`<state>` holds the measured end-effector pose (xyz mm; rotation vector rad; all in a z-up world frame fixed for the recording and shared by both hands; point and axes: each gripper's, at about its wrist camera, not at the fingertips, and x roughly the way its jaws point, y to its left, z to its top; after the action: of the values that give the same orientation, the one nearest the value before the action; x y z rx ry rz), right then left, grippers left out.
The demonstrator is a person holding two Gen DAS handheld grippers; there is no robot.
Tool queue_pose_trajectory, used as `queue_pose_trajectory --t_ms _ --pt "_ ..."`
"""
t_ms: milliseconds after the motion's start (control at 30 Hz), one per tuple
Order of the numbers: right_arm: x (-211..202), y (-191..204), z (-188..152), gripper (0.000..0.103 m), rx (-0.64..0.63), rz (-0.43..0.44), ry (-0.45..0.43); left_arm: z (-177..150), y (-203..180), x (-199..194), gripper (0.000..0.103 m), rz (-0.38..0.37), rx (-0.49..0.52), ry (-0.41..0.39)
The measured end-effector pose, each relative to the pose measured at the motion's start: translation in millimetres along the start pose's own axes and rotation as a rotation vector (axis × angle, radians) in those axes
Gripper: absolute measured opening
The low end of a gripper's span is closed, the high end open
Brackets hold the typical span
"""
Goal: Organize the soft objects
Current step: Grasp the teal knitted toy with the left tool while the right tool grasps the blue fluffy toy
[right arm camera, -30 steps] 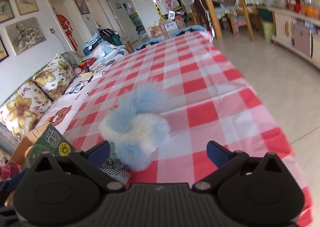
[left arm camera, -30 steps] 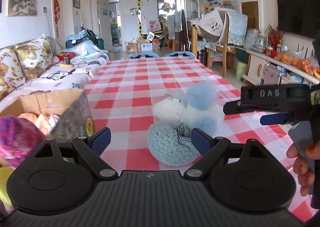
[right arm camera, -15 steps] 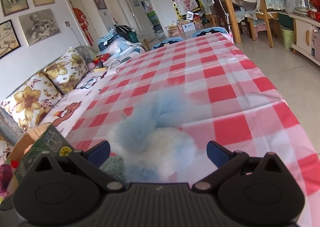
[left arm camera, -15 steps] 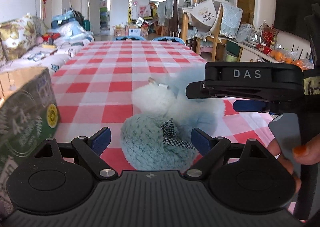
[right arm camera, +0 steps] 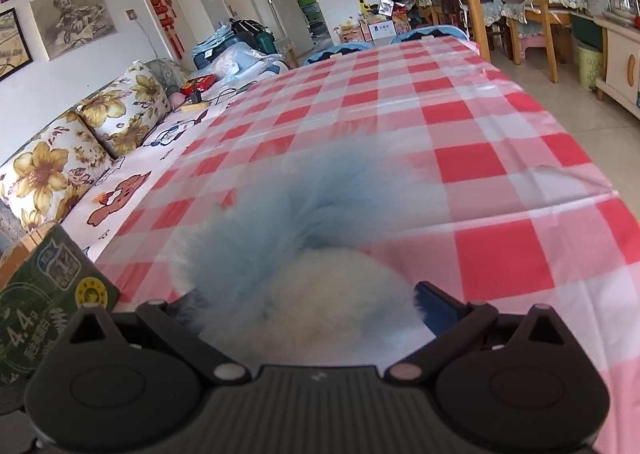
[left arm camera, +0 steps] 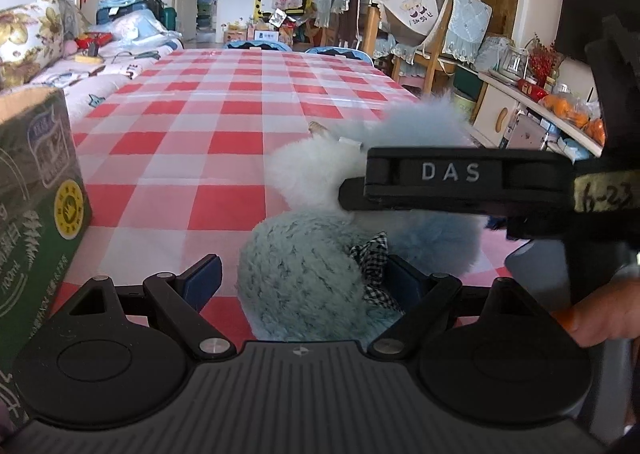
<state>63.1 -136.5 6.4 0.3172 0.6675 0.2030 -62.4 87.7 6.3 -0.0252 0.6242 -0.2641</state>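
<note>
A teal knitted soft ball (left arm camera: 304,278) with a black-and-white checked bow lies on the red-checked tablecloth (left arm camera: 224,141), between the open fingers of my left gripper (left arm camera: 304,282). Behind it lies a fluffy white and pale-blue plush (left arm camera: 320,169). My right gripper, seen from the side (left arm camera: 460,177), reaches over that plush. In the right wrist view the plush (right arm camera: 320,254) fills the space between the open fingers of my right gripper (right arm camera: 304,306); its left fingertip is hidden by fur.
A green-printed cardboard box (left arm camera: 36,189) stands at the left table edge, also in the right wrist view (right arm camera: 44,302). A floral sofa (right arm camera: 88,141) runs along the left. The table's right edge (right arm camera: 600,181) drops to the floor. Chairs and a sideboard stand at right.
Both grippers have moved forward and down. The teal ball now sits between the left fingers and the fluffy plush between the right fingers. Both stay open.
</note>
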Motion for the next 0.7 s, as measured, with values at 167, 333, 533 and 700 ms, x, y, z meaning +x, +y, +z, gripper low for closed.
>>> queue_pose_trajectory --t_ms 167,333,533,700 --pt "4 3 -2 0.083 -0.023 -0.001 -0.007 0 -2 2 0.103 -0.001 -0.005 0.001" --pt "4 9 -3 0.064 -0.070 0.000 0.004 -3 -10 0 0.089 -0.012 0.002 0.001" --pt "2 9 -6 0.059 -0.106 -0.018 0.002 -4 -10 -1 0.085 0.003 0.002 -0.003" --pt "-1 11 -12 0.059 -0.132 -0.034 -0.013 -6 -11 -2 0.085 0.028 0.002 -0.007"
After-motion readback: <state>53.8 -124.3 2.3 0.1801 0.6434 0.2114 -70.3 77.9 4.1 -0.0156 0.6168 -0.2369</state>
